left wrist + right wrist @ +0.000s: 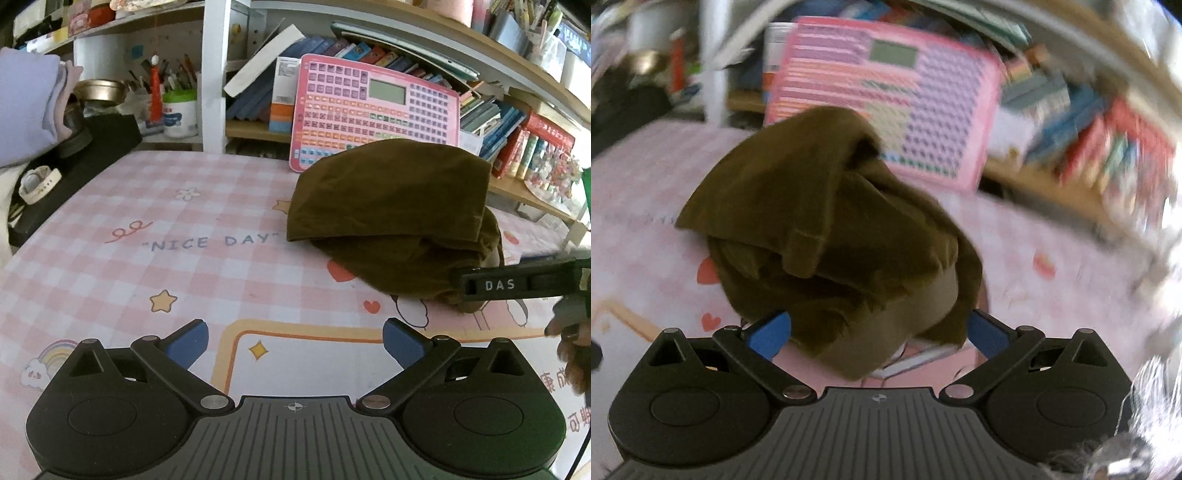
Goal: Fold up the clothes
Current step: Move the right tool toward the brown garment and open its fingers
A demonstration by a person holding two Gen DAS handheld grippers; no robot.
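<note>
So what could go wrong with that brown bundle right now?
The brown garment is heaped loosely, its top flap only draped over, so it could slide open. The right gripper has its jaws open around the near edge and might catch just one layer. The pink toy keyboard leaning behind could get knocked.

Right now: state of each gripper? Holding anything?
Left gripper: open, holding nothing, over the pink checked mat.
Right gripper: open, brown garment bunched between its blue pads, not clamped.
</note>
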